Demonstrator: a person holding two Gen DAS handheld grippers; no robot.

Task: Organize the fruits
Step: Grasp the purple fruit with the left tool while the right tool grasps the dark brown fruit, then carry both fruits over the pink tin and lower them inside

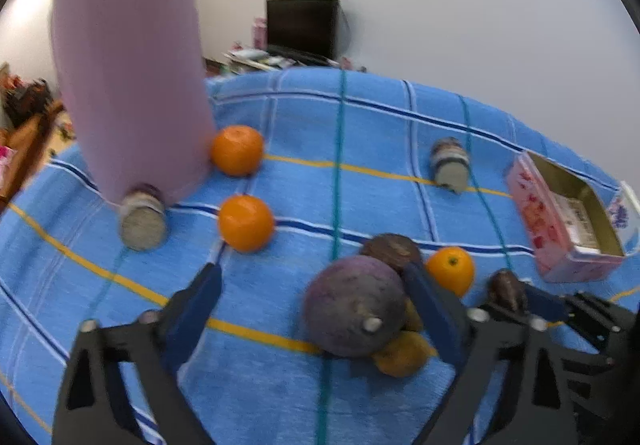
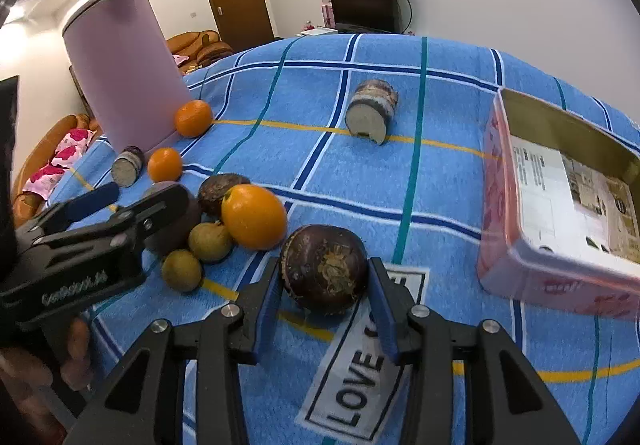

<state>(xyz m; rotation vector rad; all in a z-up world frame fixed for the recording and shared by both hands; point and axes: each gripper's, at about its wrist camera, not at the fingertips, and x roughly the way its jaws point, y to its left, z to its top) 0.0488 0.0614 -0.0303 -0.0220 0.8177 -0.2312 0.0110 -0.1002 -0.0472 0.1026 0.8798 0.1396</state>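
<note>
In the left wrist view a big purple fruit (image 1: 354, 309) lies between my left gripper's (image 1: 312, 273) jaws, close to the right pad and far from the left one; the gripper is open. My right gripper (image 2: 326, 297) is shut on a dark brown round fruit (image 2: 324, 269) resting on the blue cloth, a pad against each side. From the left wrist view that fruit (image 1: 507, 287) shows at the right. Between both grippers lie an orange (image 2: 254, 216), another dark fruit (image 2: 223, 194) and two small yellow-brown fruits (image 2: 210, 242). The left gripper (image 2: 144, 191) half hides the purple fruit there.
An open pink tin box (image 2: 500, 185) stands at the right. A tall lilac bin (image 2: 124, 65) stands at the back left, with two oranges (image 2: 193, 118) (image 2: 165, 164) and a lying jar (image 2: 128, 167) near it. Another jar (image 2: 372, 109) lies mid-cloth.
</note>
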